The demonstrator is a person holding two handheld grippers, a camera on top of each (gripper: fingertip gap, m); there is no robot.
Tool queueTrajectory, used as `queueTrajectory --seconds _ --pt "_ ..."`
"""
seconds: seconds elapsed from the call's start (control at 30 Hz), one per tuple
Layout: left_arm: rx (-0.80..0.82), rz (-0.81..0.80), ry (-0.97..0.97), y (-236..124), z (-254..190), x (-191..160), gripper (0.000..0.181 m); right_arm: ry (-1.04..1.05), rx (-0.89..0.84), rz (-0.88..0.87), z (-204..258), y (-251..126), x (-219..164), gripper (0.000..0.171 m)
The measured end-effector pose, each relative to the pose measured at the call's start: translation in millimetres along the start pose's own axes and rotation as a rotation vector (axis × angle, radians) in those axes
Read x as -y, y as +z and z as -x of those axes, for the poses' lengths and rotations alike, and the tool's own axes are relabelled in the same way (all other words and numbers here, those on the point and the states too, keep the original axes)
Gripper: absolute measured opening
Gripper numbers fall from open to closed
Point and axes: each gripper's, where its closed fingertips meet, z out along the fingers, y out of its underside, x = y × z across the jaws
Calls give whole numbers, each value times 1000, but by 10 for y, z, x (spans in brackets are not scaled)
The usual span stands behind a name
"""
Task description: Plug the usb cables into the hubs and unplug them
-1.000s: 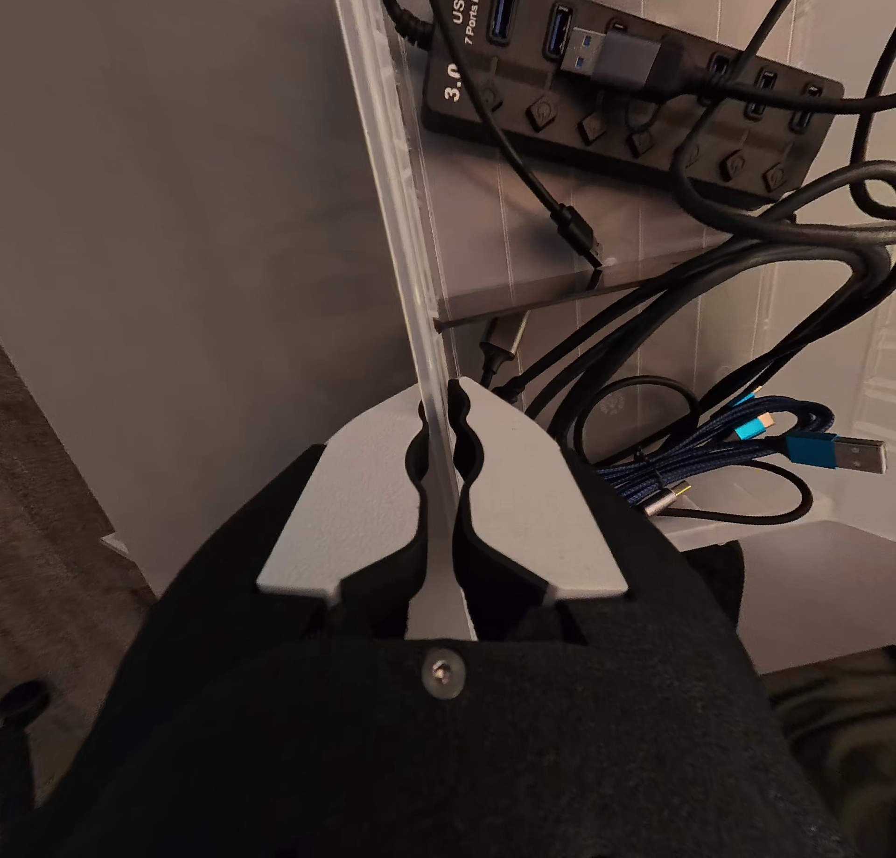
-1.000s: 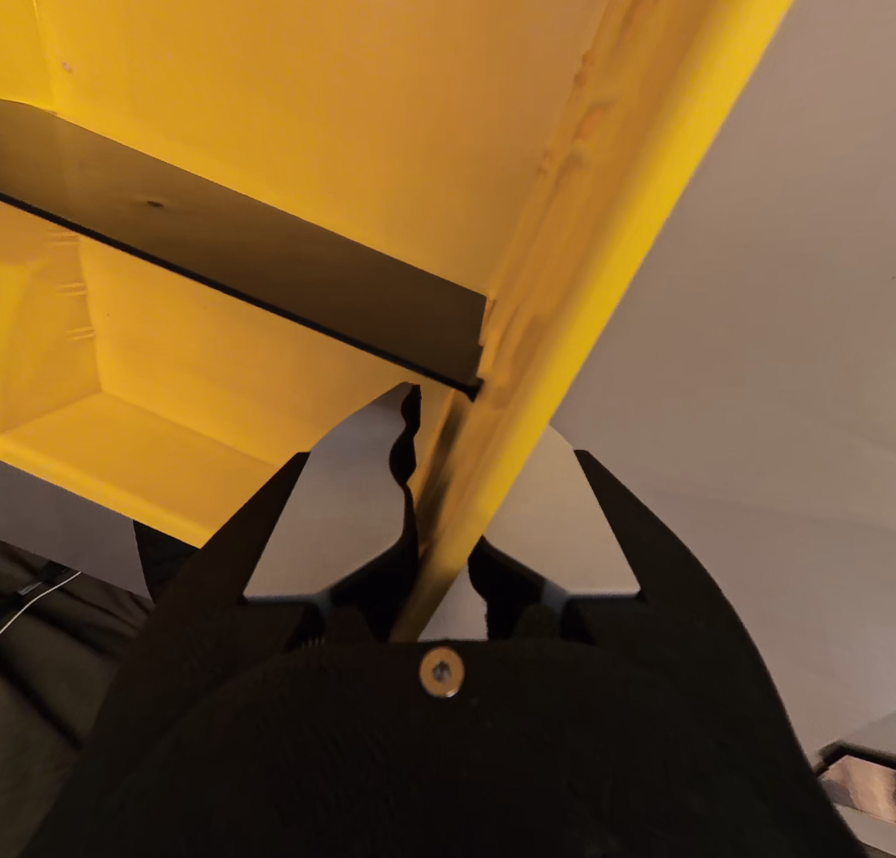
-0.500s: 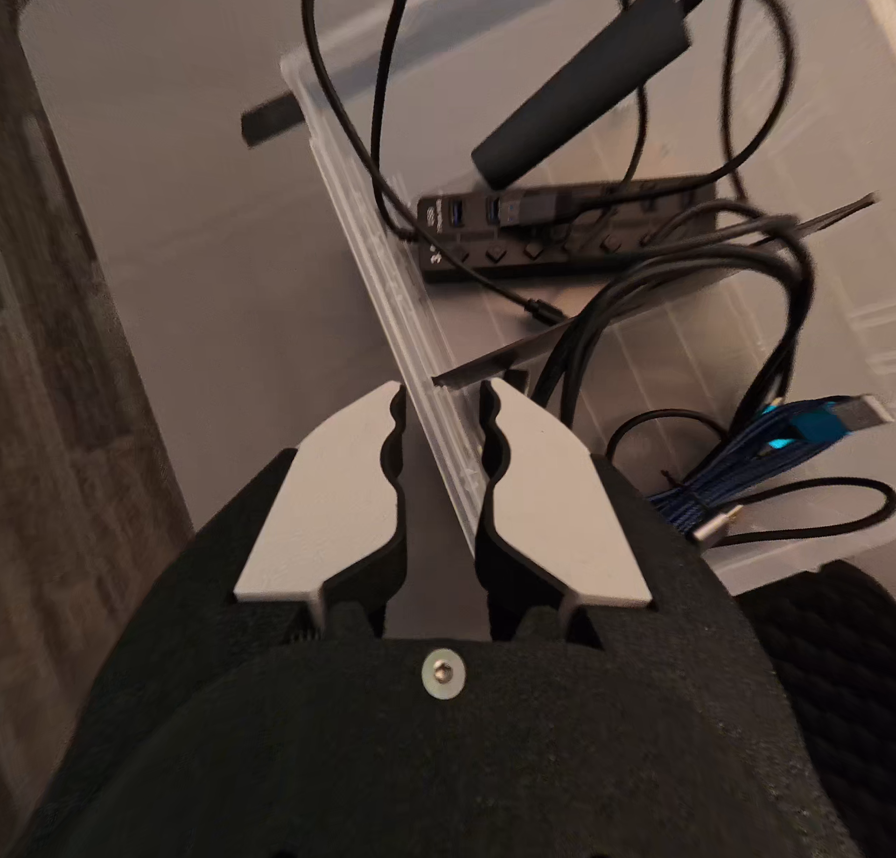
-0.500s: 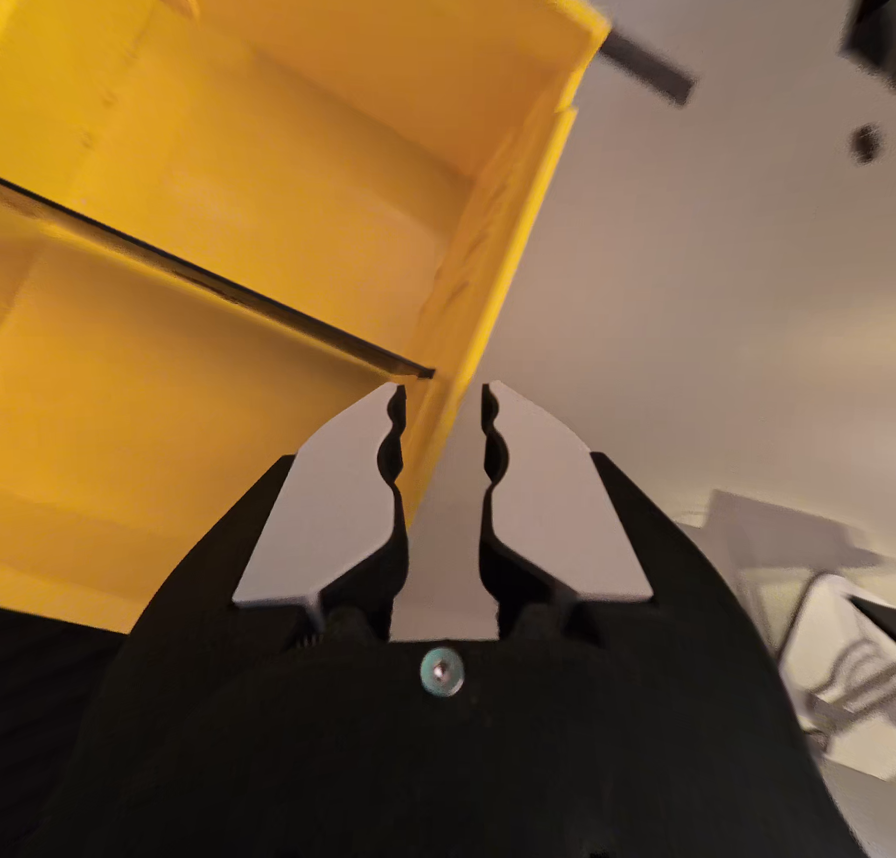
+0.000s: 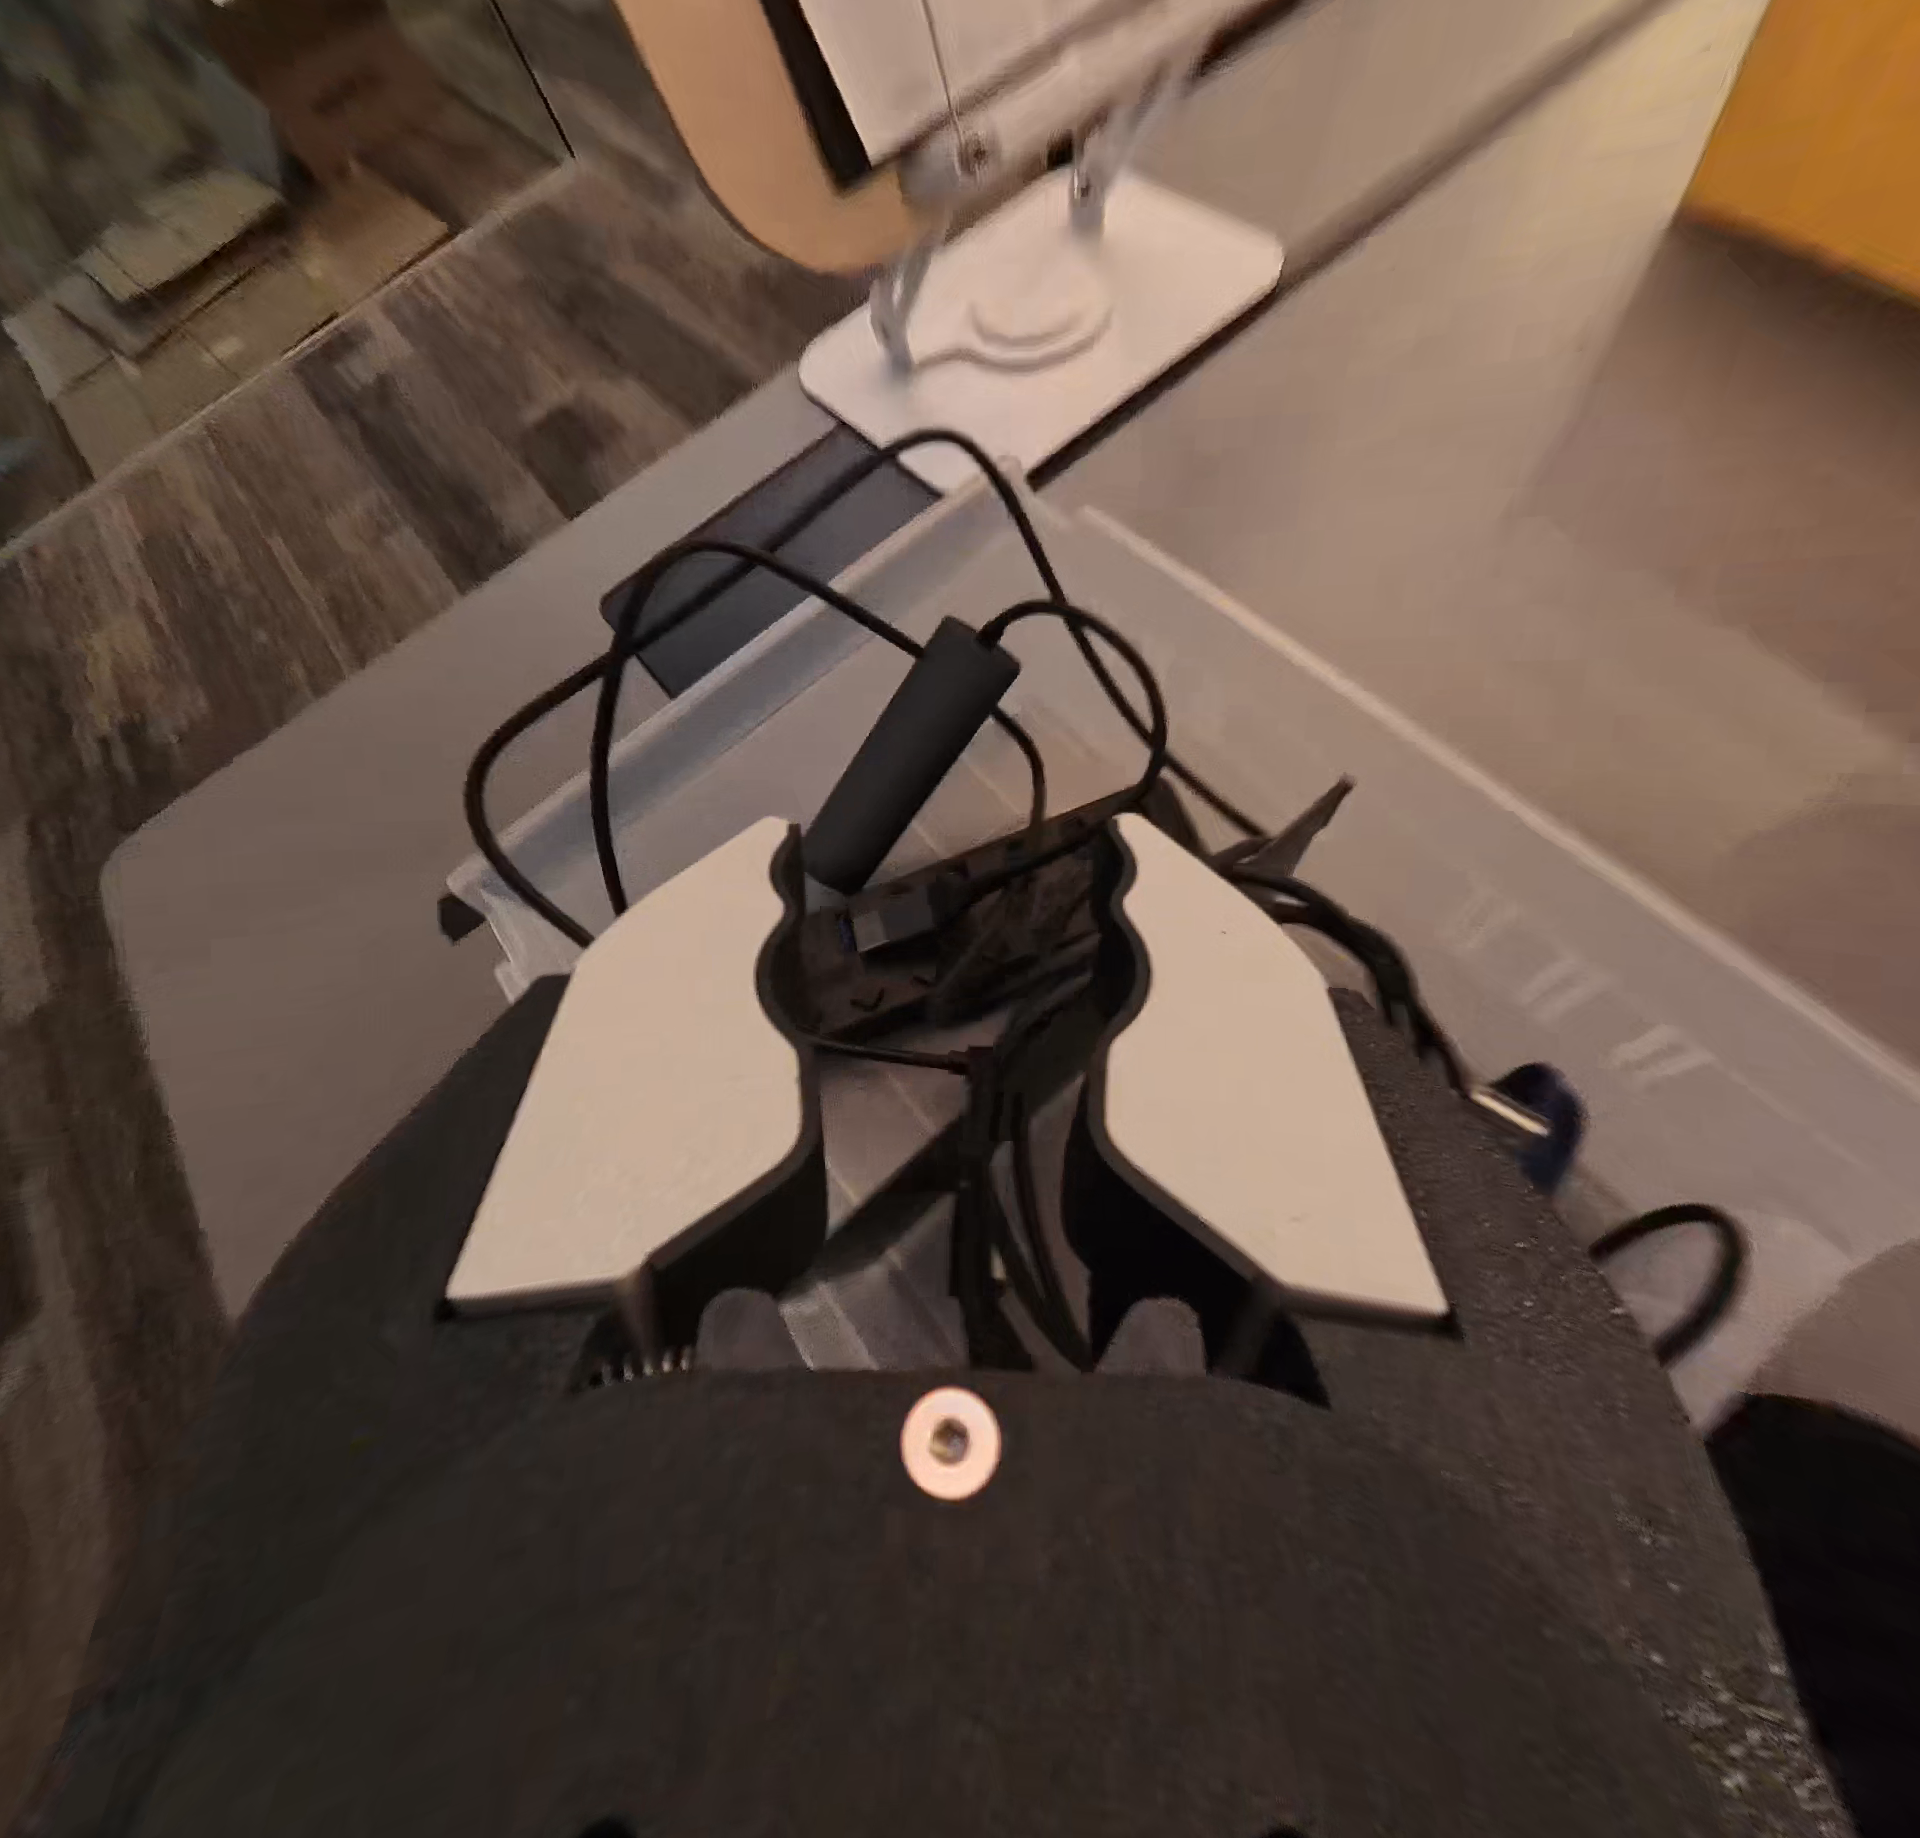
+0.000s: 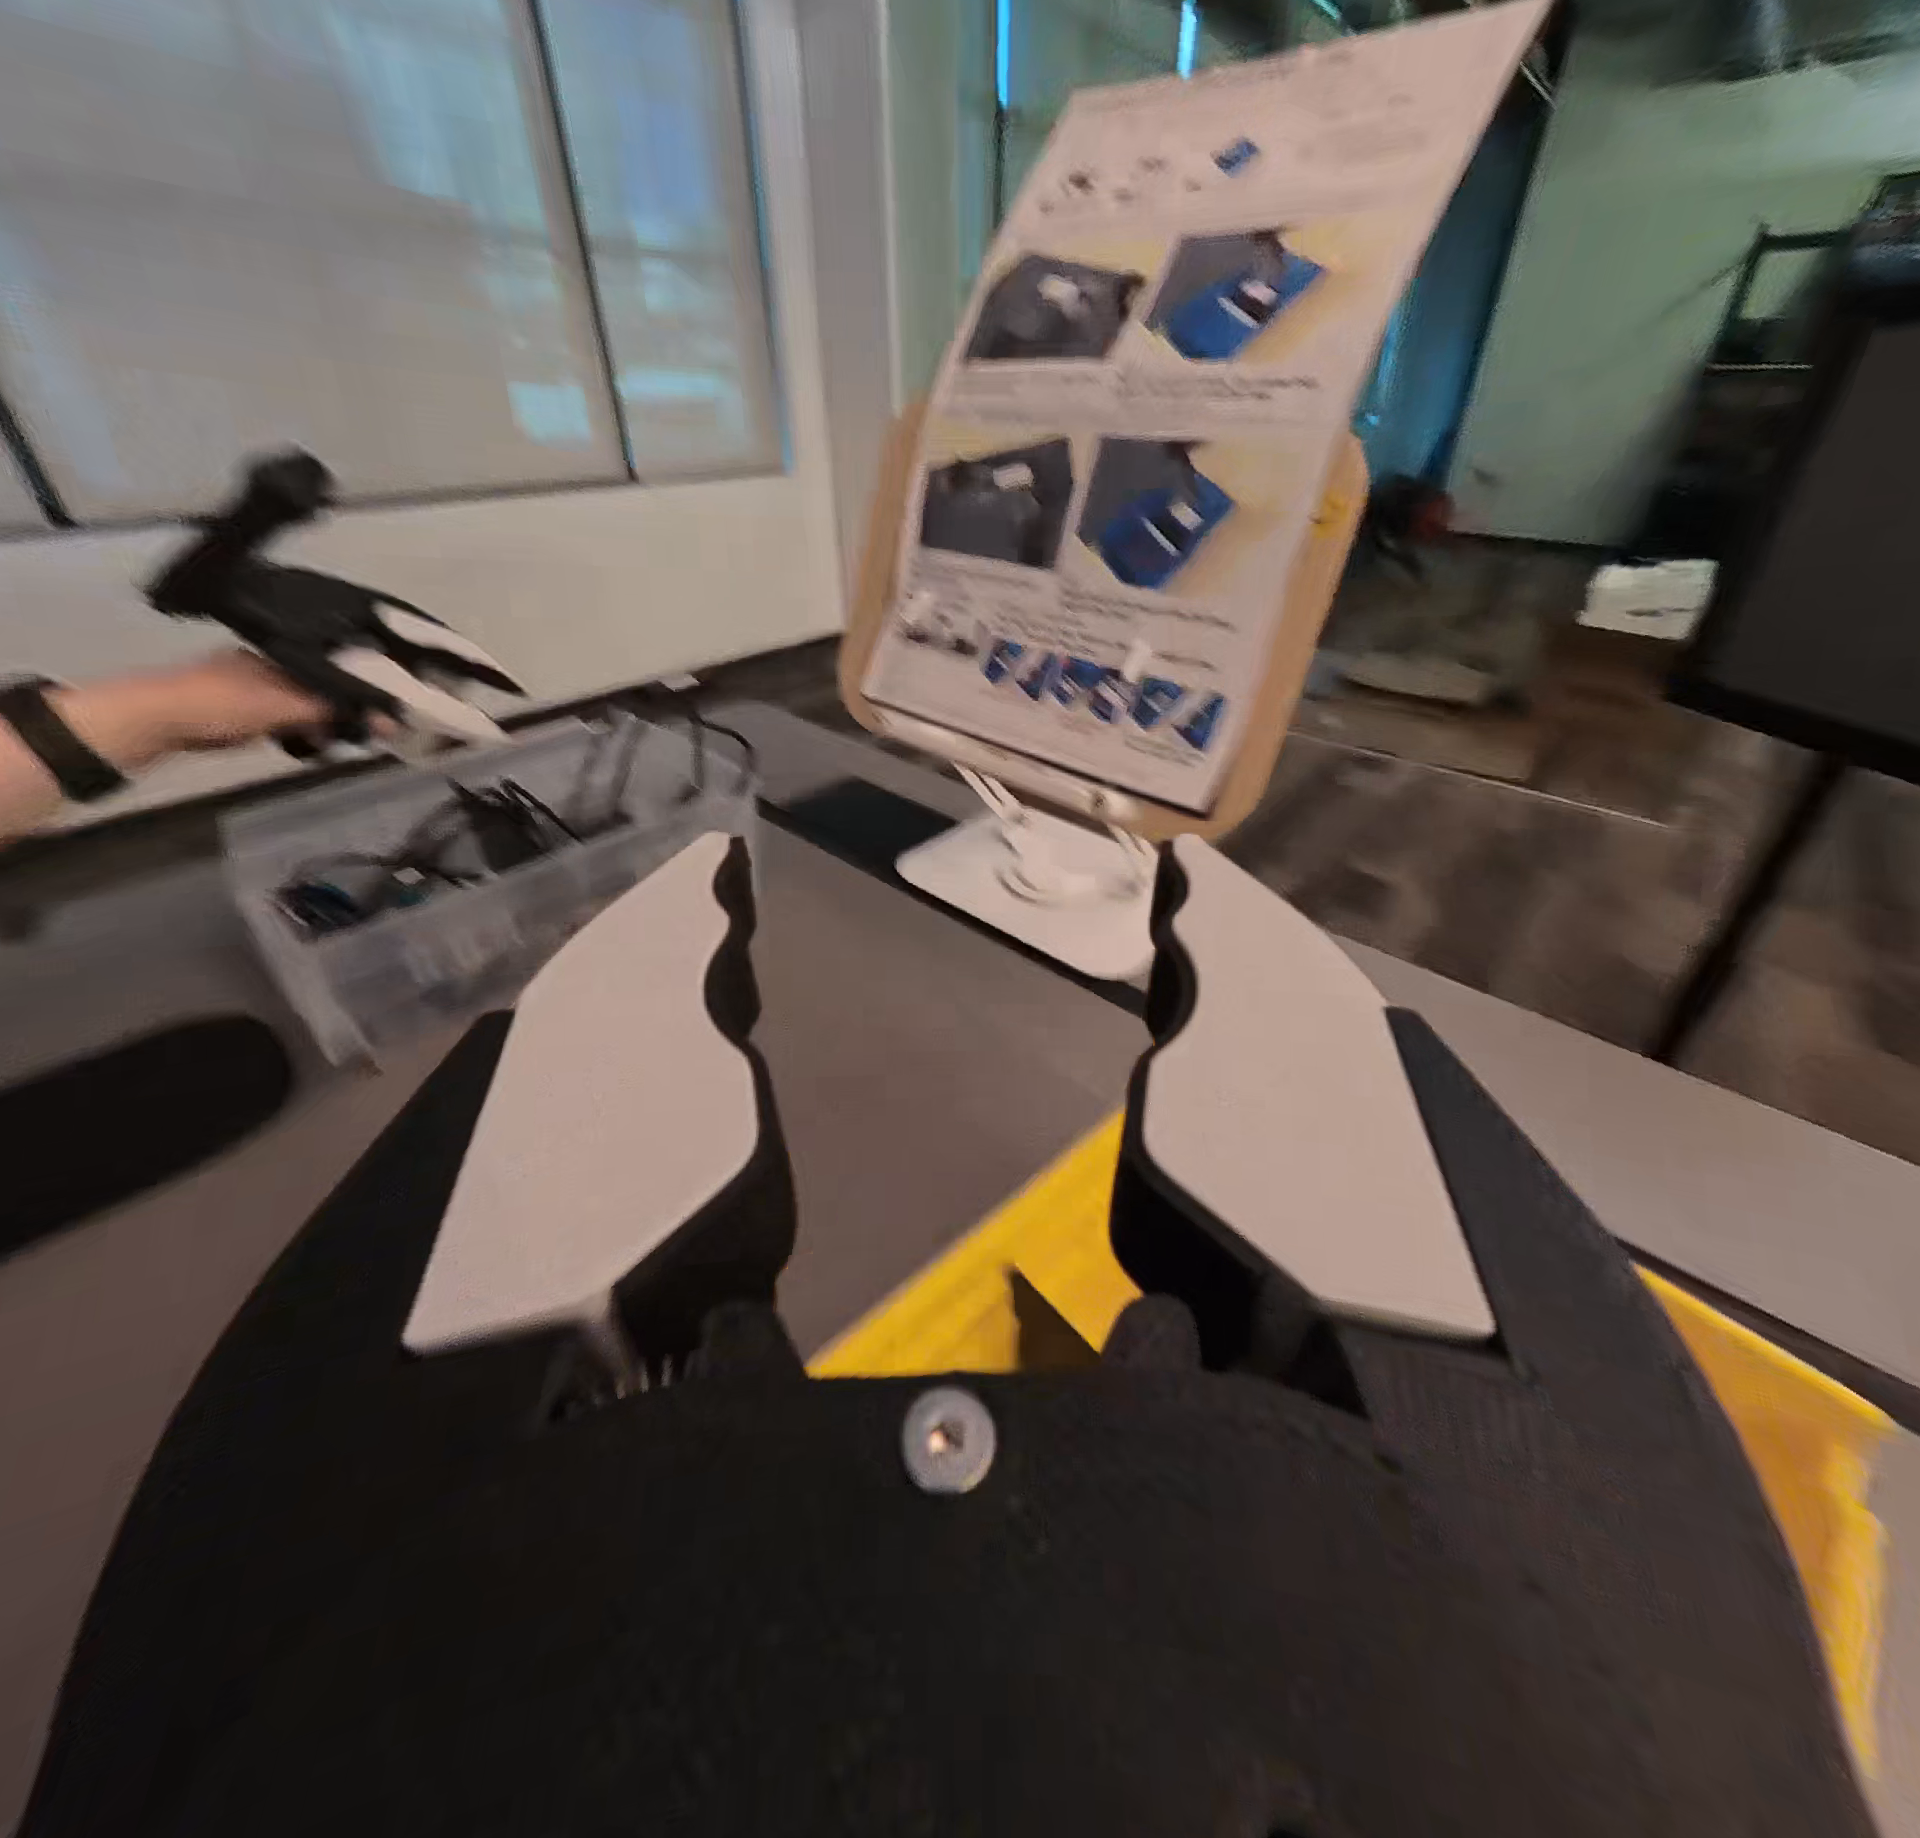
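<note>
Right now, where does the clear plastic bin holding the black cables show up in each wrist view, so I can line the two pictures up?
Left wrist view: the clear plastic bin runs from centre toward the right, under and beyond the left tongs.
Right wrist view: clear plastic bin at mid-left, on the grey table, left of the right tongs.
Shared landmark: the white stand base of the wooden display board.
</note>
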Motion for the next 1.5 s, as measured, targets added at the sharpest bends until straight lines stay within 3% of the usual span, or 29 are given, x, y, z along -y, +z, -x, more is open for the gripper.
queueTrajectory --seconds 0.13,0.23,0.37,0.5,0.83,0.97,1.1,1.3,1.4,1.5 --pt "54 83 275 376 -33 103 49 -74 78 -143 314 287 362 63" --pt "38 234 421 685 -35 -40 47 -125 50 -207 380 472 636 62" --pt "-7 332 419 987 -5 -193 53 -129 70 -168 431 682 749 62" --pt "-35 370 409 1116 28 -262 53 -231 -28 -166 267 749 654 62" --pt "-172 477 502 1117 -171 -133 40 -263 -61 -63 -1 755 427 63" --pt "-274 546 411 1031 -324 -178 32 -263 -55 -44 -25 736 406 63" --pt "-386 520 315 927 -538 -99 36 -250 -48 -21 -48 748 361 63" --pt "-382 685 398 889 -612 -399 35 -268 -54 27 -53 784 278 63" --pt "-429 722 329 879 -681 -405 5 -287 -54 41 -29 791 259 63" --pt "-403 708 324 860 -611 -367 4 -310 -59 55 -16 795 240 63"
